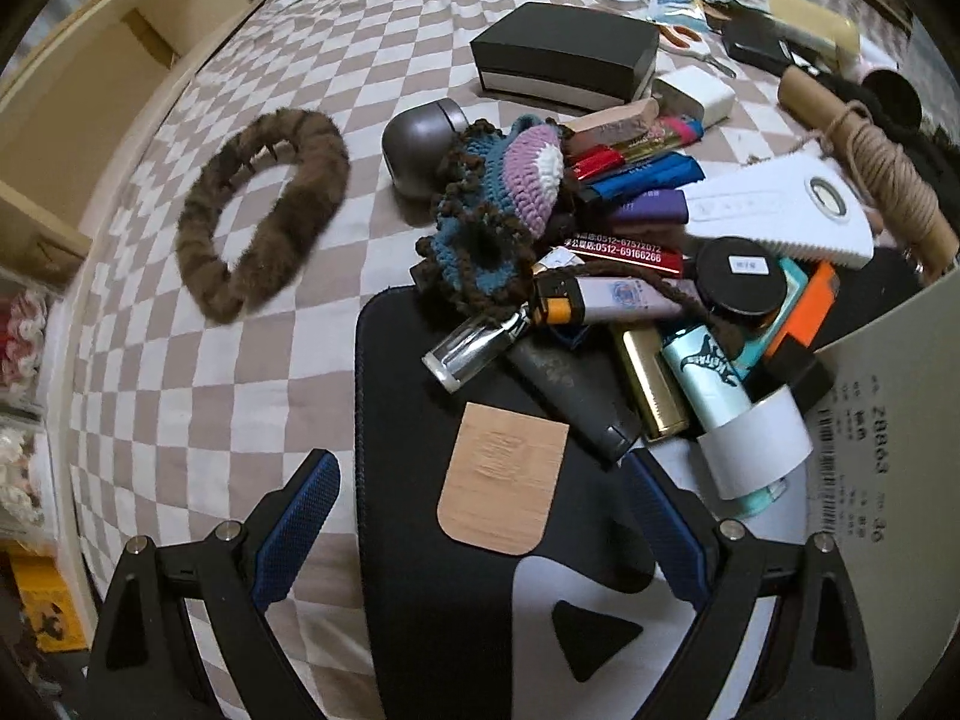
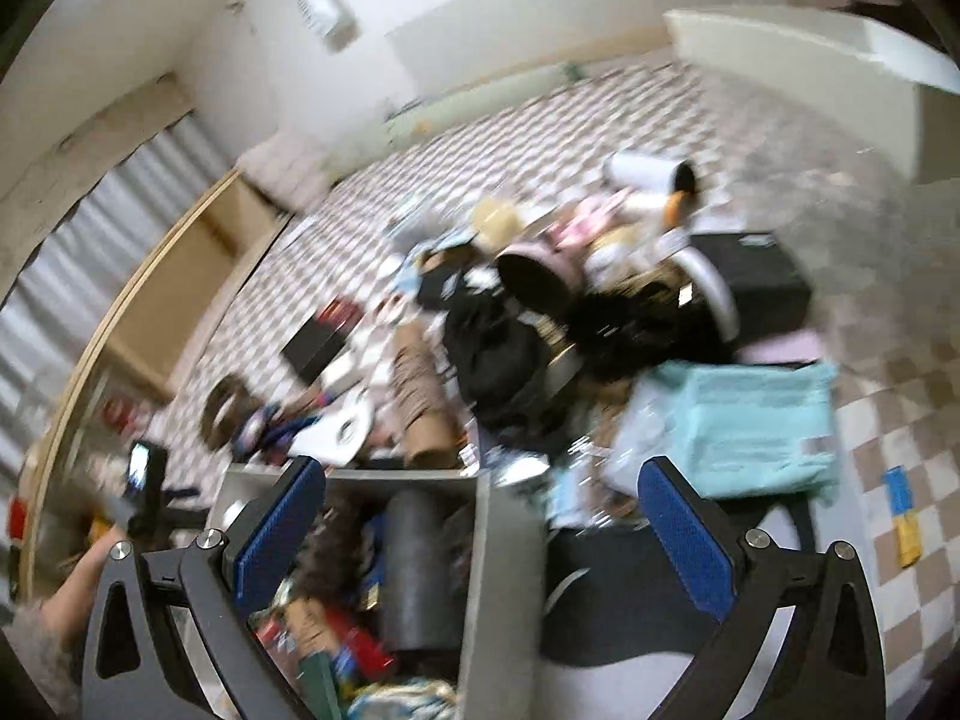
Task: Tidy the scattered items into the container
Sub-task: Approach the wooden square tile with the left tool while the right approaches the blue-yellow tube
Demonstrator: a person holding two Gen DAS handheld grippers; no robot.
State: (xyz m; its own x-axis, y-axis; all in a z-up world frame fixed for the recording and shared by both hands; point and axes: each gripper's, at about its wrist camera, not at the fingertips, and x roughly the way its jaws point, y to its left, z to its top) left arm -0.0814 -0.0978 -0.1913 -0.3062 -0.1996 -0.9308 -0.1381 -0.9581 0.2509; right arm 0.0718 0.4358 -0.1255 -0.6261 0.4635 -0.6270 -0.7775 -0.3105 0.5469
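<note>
In the left wrist view my left gripper (image 1: 486,516) is open and empty above a black pad (image 1: 414,420) bearing a small wooden tag (image 1: 501,483). A heap of small items lies just ahead: lighters (image 1: 606,297), a crocheted pouch (image 1: 498,204), a round black tin (image 1: 741,276), a white remote (image 1: 780,207). A brown furry hair ring (image 1: 264,210) lies apart to the left. The grey container's wall (image 1: 900,390) rises at the right. In the blurred right wrist view my right gripper (image 2: 480,534) is open and empty over the grey container (image 2: 504,570), which holds several items.
A black box (image 1: 564,51) and a grey speaker (image 1: 420,144) sit on the checkered bedcover (image 1: 180,360). More clutter fills the far right, with a twine roll (image 1: 870,162). A turquoise packet (image 2: 750,426) and dark bags (image 2: 498,354) lie beyond the container. A wooden bed frame (image 1: 90,96) runs along the left.
</note>
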